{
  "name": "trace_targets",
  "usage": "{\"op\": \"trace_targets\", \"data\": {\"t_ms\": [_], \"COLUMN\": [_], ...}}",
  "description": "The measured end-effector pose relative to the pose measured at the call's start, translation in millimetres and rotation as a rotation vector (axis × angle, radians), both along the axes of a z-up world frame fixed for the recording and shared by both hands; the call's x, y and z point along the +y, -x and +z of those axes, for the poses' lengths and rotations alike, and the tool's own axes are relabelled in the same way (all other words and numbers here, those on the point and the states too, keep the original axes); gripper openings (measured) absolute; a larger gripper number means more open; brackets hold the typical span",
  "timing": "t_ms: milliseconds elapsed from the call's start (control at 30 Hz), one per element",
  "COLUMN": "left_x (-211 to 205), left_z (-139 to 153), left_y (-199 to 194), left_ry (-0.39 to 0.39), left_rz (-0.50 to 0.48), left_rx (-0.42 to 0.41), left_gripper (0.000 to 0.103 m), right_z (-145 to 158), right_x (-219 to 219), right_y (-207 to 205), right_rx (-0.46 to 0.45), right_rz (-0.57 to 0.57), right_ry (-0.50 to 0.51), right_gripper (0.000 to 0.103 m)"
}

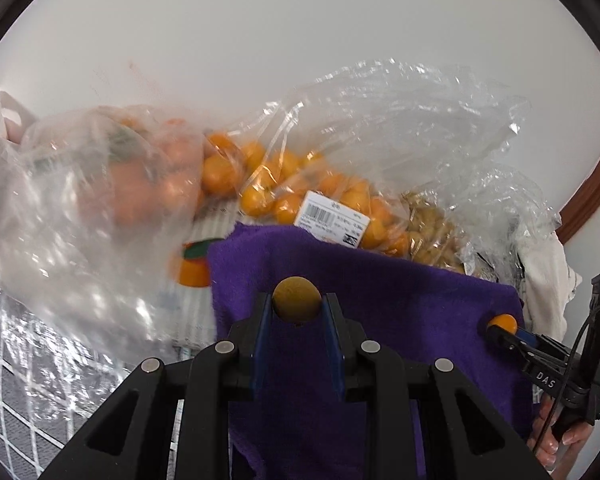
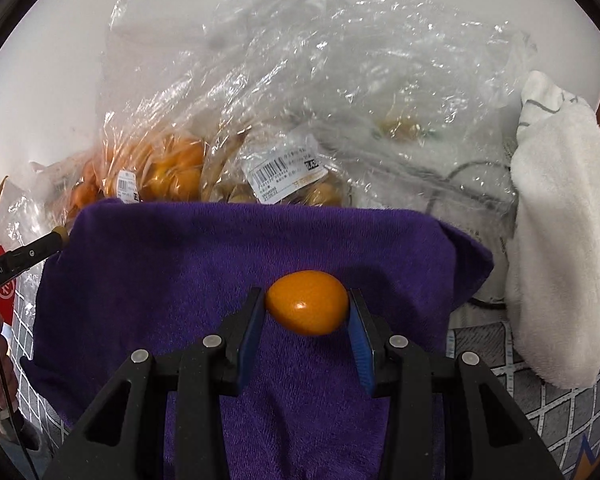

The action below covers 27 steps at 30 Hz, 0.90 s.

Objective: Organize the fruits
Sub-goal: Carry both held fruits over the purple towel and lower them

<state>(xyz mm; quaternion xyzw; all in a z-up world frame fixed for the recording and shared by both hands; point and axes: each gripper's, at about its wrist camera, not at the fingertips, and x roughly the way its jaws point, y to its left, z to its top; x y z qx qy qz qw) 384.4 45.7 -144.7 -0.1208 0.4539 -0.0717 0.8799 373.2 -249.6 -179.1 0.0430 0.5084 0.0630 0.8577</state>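
Currently the left gripper (image 1: 297, 303) pinches a small brownish-yellow round fruit (image 1: 297, 298) between its blue-padded fingertips, above the purple towel (image 1: 400, 304). The right gripper (image 2: 307, 306) clamps an orange kumquat (image 2: 307, 302) from both sides, also over the towel, nearer its right half. Behind the towel's far edge lies a clear bag of kumquats (image 1: 276, 188) bearing a barcode label (image 1: 332, 220), and beside it a bag of pale yellow fruit (image 1: 432, 236), possibly longans; glare blurs them. A white cloth (image 2: 560, 240) sits at the right.
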Motion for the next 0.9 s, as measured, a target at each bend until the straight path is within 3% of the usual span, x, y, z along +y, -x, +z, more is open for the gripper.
{"op": "trace_targets", "data": {"t_ms": [767, 900], "left_x": [-47.5, -54.1], "left_z": [-31.4, -34.9], "left_y": [-5.3, -5.5], "left_ry": [-0.147, -0.156], "left_rz": [-0.070, -0.070], "left_rx": [0.107, 0.101], "left_gripper": [0.024, 0.025], "right_z": [-18.9, -16.6], "right_x": [4.5, 2.6], "right_y": [-4.0, -2.9], "right_rx": [0.056, 0.066], "right_rz": [0.027, 0.046], "right_ry": [0.052, 0.043], "right_gripper": [0.041, 0.057]}}
